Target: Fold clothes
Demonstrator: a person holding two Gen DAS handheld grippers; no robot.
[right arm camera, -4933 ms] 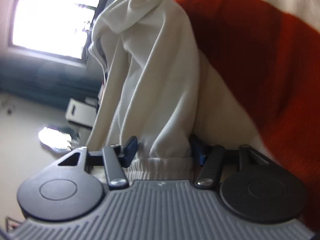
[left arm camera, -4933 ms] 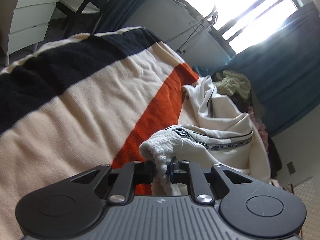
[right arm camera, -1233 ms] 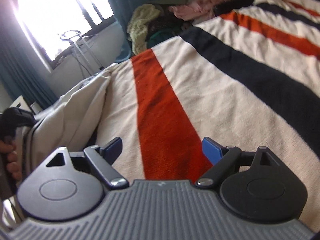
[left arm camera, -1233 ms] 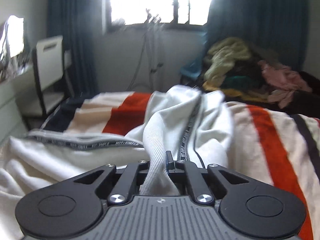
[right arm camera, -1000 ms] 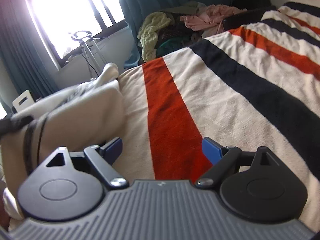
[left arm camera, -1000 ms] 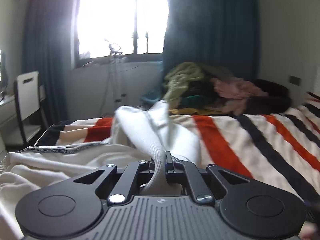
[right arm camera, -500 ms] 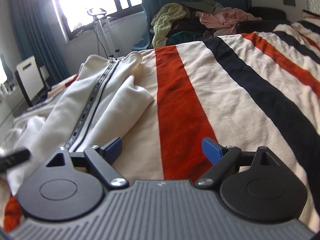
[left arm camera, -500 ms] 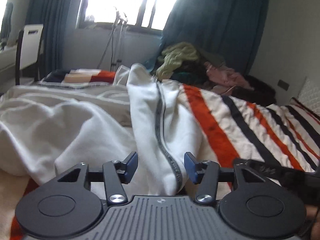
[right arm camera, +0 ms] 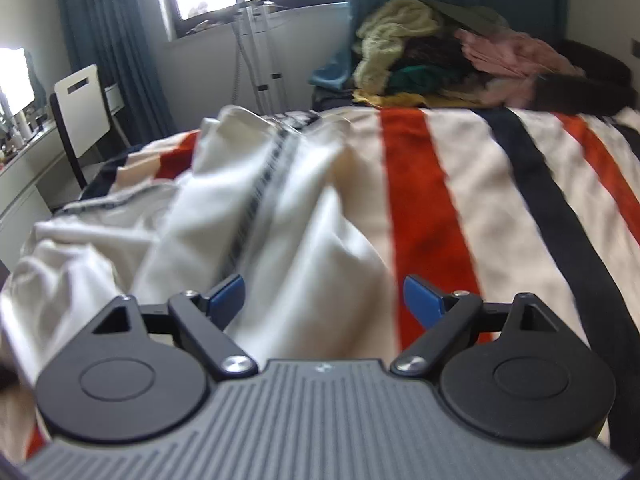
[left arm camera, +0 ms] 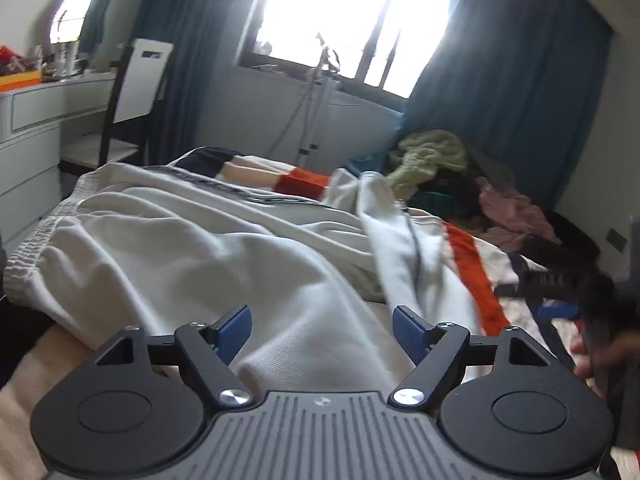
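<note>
- The white track pants [left arm camera: 192, 248] lie rumpled across the striped blanket [right arm camera: 472, 216] on the bed, the ribbed waistband toward the dresser side and one leg thrown over toward the middle, its dark printed side tape [right arm camera: 260, 192] running along it.
- The left gripper [left arm camera: 322, 330] hangs low over the near fold of the pants. Its jaws are opening, the blue pads [left arm camera: 234, 326] standing clear on either side of the cloth without pressing it.
- The right gripper [right arm camera: 323, 300] is over the pants' edge where white cloth meets an orange stripe. Its jaws are spread wide, nothing pinched.
- In the left wrist view that right gripper [left arm camera: 556, 312] shows blurred at the right edge, with the person's fingers [left arm camera: 584, 356] around its handle.
- Beyond the foot of the bed is a heap of clothes [right arm camera: 432, 52], yellow-green, pink and dark.
- A bright window [left arm camera: 352, 20] sits between blue curtains [left arm camera: 508, 92]; a white chair [left arm camera: 136, 76] stands by a white dresser [left arm camera: 36, 128] at the left.
</note>
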